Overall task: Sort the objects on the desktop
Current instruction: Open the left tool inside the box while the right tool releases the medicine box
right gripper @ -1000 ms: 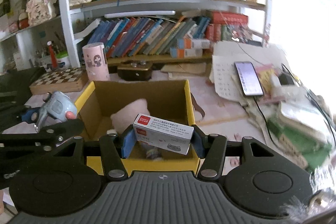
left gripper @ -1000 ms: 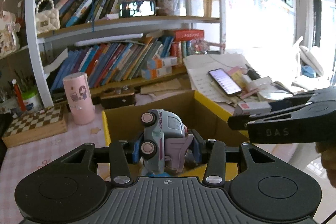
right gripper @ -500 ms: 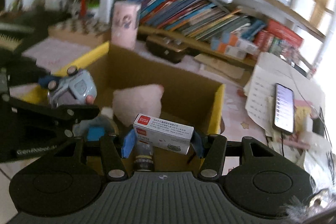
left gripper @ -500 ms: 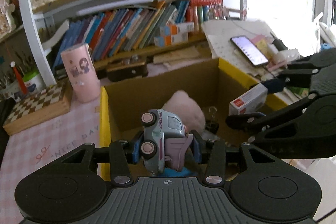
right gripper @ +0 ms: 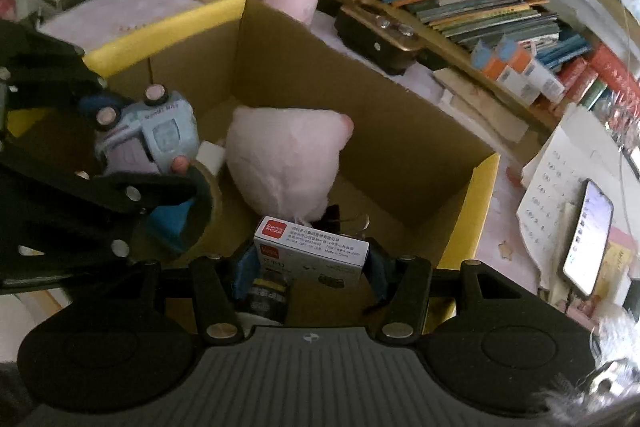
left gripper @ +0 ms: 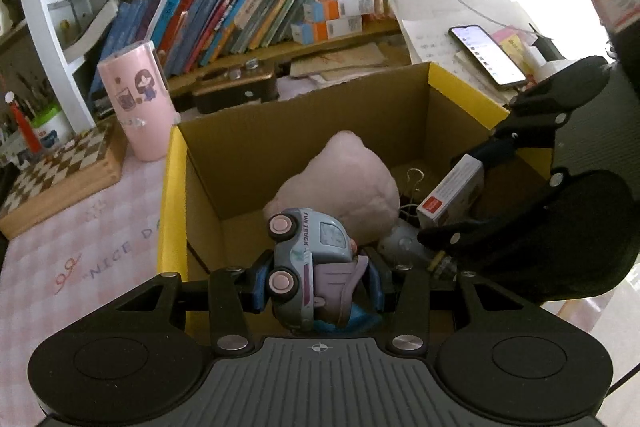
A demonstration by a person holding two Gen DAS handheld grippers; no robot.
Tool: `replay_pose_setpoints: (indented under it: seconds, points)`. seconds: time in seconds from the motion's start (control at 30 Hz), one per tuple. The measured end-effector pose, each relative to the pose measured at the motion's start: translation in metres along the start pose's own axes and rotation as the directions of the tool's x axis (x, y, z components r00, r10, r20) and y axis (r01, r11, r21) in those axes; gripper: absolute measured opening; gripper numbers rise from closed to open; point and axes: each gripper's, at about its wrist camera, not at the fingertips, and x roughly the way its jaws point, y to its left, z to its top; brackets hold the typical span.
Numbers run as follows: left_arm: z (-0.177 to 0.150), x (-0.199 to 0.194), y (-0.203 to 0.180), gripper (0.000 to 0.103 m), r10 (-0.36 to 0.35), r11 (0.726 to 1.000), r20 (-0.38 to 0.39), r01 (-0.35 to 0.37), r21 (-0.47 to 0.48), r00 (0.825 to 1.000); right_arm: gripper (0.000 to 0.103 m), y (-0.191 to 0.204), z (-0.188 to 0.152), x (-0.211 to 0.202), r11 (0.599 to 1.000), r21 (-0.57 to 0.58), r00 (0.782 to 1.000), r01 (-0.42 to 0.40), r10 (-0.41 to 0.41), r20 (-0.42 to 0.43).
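Daylight from the right blows out that side of the left wrist view. The right wrist view is dimmer and softly blurred. Both bend strongly at the edges.

"FUN TRUCK" runs along the side of the toy truck (left gripper: 310,259). Left of the carton (left gripper: 174,195), the pink bench cloth (left gripper: 80,251) reads "NICE DA", cut off by the carton. Print on the white box (right gripper: 311,246) is too small to read.

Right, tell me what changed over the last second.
Both grippers came forward and down over the open cardboard box: the left gripper with the toy truck, the right gripper with the small white box, rolling as it came. Both grips held; nothing was released. The pink plush lies in the box as before.
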Motion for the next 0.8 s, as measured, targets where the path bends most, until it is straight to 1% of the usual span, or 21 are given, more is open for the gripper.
replay_pose_setpoints:
  seconds: [0.07, 0.2, 0.33, 0.4, 0.43, 0.5, 0.53, 0.57, 0.6, 0.7, 0.8]
  points:
    - [0.001, 0.003, 0.0, 0.044, -0.003, 1.0, -0.015, 0.003, -0.012, 1.0, 0.053, -0.001, 0.002, 0.002, 1.0, -0.01, 1.0, -0.002, 0.002, -0.011]
    - [0.0, 0.004, -0.001, 0.044, 0.001, 1.0, -0.012, -0.001, -0.013, 1.0, 0.053, 0.0, 0.002, 0.003, 0.999, -0.035, 1.0, -0.007, 0.006, -0.018]
    - [-0.002, -0.001, -0.002, 0.047, 0.026, 1.0, 0.019, -0.026, -0.007, 0.999, 0.054, 0.001, 0.002, 0.002, 0.999, -0.045, 1.0, -0.009, 0.008, -0.009]
    - [-0.001, -0.007, -0.001, 0.055, 0.044, 0.999, 0.047, -0.044, -0.012, 0.998, 0.057, 0.0, 0.001, 0.0, 0.999, -0.038, 1.0, -0.009, 0.009, 0.004]
    - [-0.002, -0.011, 0.0, 0.058, 0.054, 0.998, 0.069, -0.053, -0.022, 0.996, 0.061, 0.0, 0.001, -0.002, 0.999, -0.031, 1.0, -0.005, 0.005, 0.013]
    - [-0.002, -0.02, 0.004, 0.076, 0.075, 0.996, 0.1, -0.07, -0.047, 0.992, 0.066, -0.001, 0.001, -0.005, 1.0, -0.024, 1.0, 0.004, -0.004, 0.028]
    - [-0.002, -0.025, 0.006, 0.079, 0.082, 0.995, 0.121, -0.075, -0.062, 0.989, 0.068, -0.002, 0.001, -0.008, 1.0, -0.015, 0.999, 0.009, -0.008, 0.038]
    - [-0.002, -0.031, 0.008, 0.086, 0.087, 0.994, 0.14, -0.077, -0.076, 0.986, 0.069, -0.004, 0.0, -0.011, 1.0, -0.002, 0.999, 0.008, -0.008, 0.048]
    - [-0.001, -0.035, 0.009, 0.089, 0.093, 0.993, 0.155, -0.08, -0.087, 0.984, 0.069, -0.005, 0.0, -0.015, 1.0, 0.016, 0.998, 0.005, -0.006, 0.059]
    - [-0.003, -0.053, 0.013, 0.092, 0.121, 0.988, 0.206, -0.097, -0.122, 0.971, 0.071, -0.009, 0.0, -0.03, 0.996, 0.084, 0.994, 0.013, -0.022, 0.109]
    - [-0.007, -0.071, 0.019, 0.093, 0.157, 0.978, 0.241, -0.118, -0.169, 0.958, 0.073, -0.01, -0.003, -0.05, 0.983, 0.183, 0.983, 0.024, -0.056, 0.174]
